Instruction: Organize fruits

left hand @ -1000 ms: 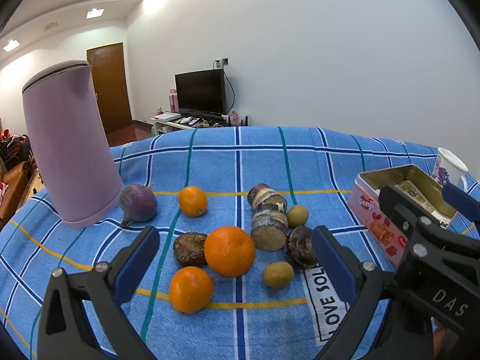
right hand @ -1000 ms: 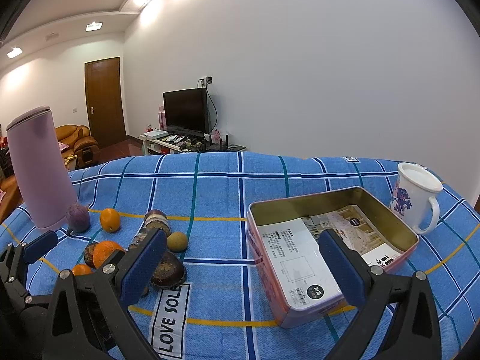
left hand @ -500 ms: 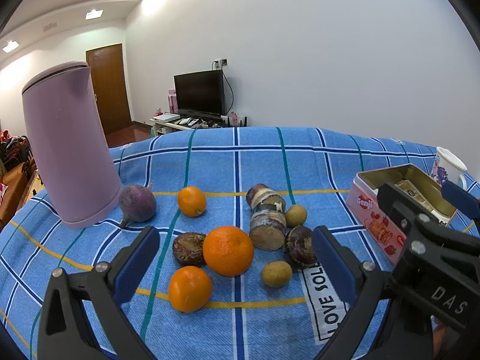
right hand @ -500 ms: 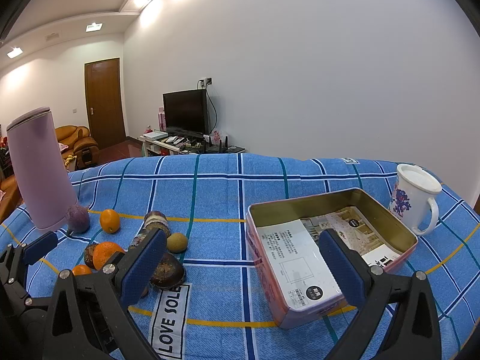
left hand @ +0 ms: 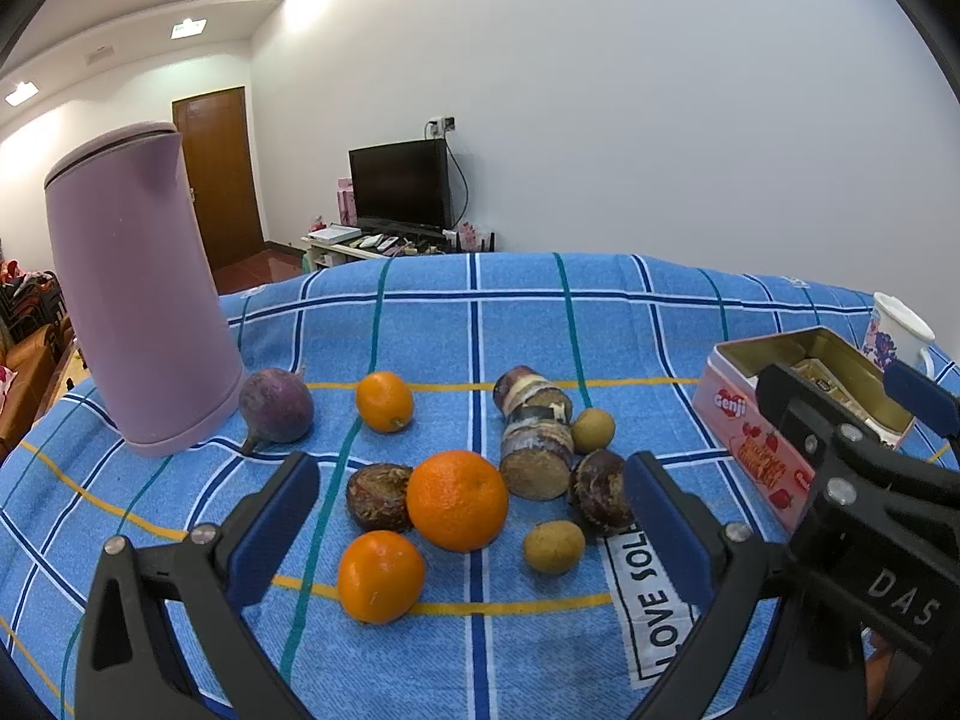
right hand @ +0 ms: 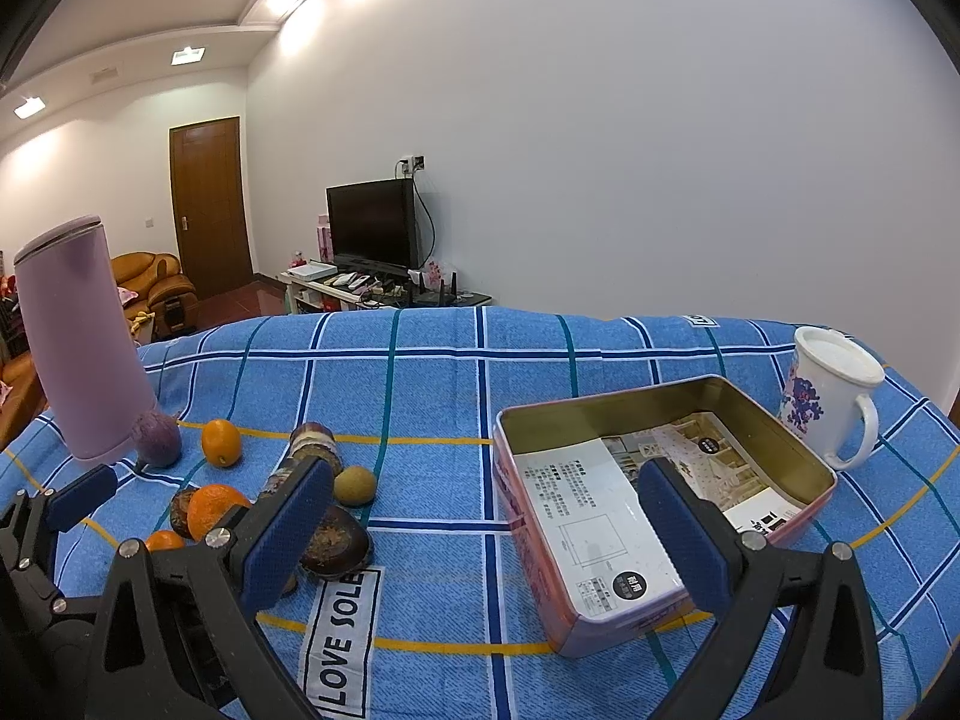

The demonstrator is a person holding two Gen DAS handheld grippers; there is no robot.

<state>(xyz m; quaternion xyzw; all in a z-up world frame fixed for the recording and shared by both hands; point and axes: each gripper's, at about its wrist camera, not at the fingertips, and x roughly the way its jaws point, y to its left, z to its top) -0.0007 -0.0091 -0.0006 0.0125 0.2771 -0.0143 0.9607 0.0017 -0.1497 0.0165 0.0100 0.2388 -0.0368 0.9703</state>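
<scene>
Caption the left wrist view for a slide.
Open left gripper hovers over oranges on blue plaid cloth.

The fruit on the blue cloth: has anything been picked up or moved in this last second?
Nothing visibly changed. The left hand-held gripper hangs open over the big orange, touching nothing, and the right hand-held gripper stays open near the tin. No fruit has shifted.

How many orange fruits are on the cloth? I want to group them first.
3. The biggest orange sits mid-cluster; a smaller one lies nearest the left tongs; another lies farther back, near the purple fruit. None seems hidden.
</scene>
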